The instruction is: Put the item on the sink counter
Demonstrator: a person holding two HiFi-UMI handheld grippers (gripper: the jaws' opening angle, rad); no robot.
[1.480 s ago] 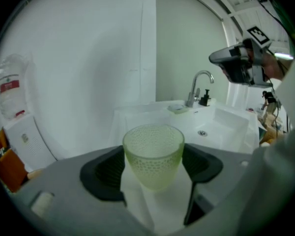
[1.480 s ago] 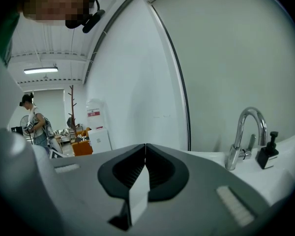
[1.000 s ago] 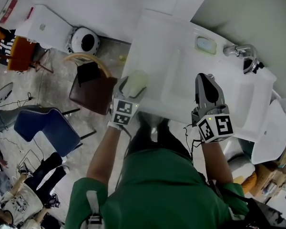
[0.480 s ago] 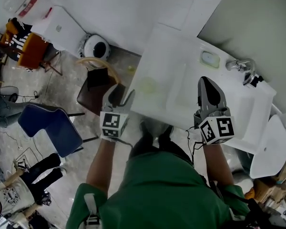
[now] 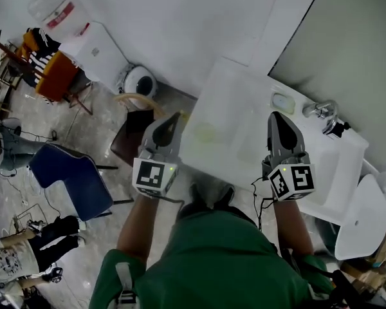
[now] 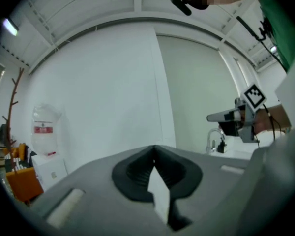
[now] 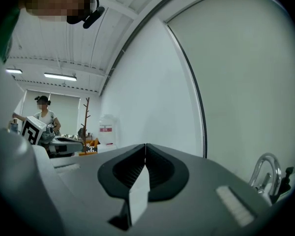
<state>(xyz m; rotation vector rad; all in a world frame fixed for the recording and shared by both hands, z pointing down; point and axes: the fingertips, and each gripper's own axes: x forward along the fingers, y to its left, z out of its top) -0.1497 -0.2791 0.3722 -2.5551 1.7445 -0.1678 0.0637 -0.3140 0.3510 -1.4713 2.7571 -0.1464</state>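
Observation:
The item, a pale green soft lump (image 5: 206, 132), lies on the white sink counter (image 5: 235, 95) near its left front corner, with nothing touching it. My left gripper (image 5: 174, 116) hovers just left of the counter's edge, raised and apart from the item. Its jaws have just been closing with nothing between them and now meet tip to tip (image 6: 154, 147). My right gripper (image 5: 277, 116) is over the counter in front of the basin, also shut and empty (image 7: 145, 145). Both point level toward the white wall.
A chrome faucet (image 5: 323, 110) and a soap dish (image 5: 283, 102) sit at the counter's back right. On the floor to the left are a brown stool (image 5: 130, 143), a blue chair (image 5: 71, 176) and a round white device (image 5: 140, 81). A person (image 5: 22, 262) is at the lower left.
The left gripper let go of the green item on the counter, drew back left and up, and its jaws shut. The right gripper rose a little. The item stayed on the counter.

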